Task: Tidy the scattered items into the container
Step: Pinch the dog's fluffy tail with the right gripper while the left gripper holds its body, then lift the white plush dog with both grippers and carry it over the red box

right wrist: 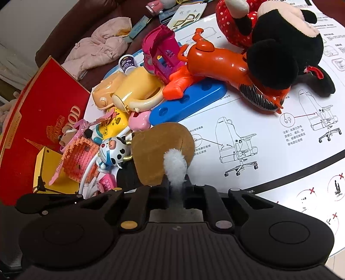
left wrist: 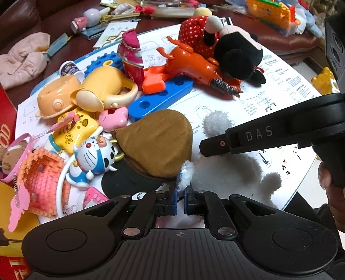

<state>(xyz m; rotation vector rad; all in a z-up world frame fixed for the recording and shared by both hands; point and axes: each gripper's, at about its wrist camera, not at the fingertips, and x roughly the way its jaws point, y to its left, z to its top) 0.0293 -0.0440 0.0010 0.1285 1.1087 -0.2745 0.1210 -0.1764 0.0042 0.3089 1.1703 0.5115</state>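
Both grippers are pinching one white plush toy [left wrist: 226, 172], lying on the worktop [left wrist: 280, 71]: left gripper [left wrist: 180, 195] jaws nearly closed on its fur, right gripper [right wrist: 175, 185] jaws clamped around a fluffy limb. At ten o'clock in the right wrist view, a red box [right wrist: 43, 107] is sitting beside the toy pile; its contents cannot be told.

- "DAS" stands in pale raised letters on the black arm of the right tool [left wrist: 258, 134], seen from the left wrist view.
- "OOD", the end of a gold word, shows on the red box [right wrist: 49, 112]; small gold lettering runs along its edge, too small to read.
- The large white instruction sheet [right wrist: 269, 133] carries Chinese text beside chair drawings, partly legible, opening with "注意!"; the rest is too fine to read surely.
- "04" is printed near the sheet's top step drawing.
- Red "×" marks sit by circled chair figures at the sheet's lower right.
- A pale booklet [right wrist: 189, 15] bears Chinese characters, unclear.
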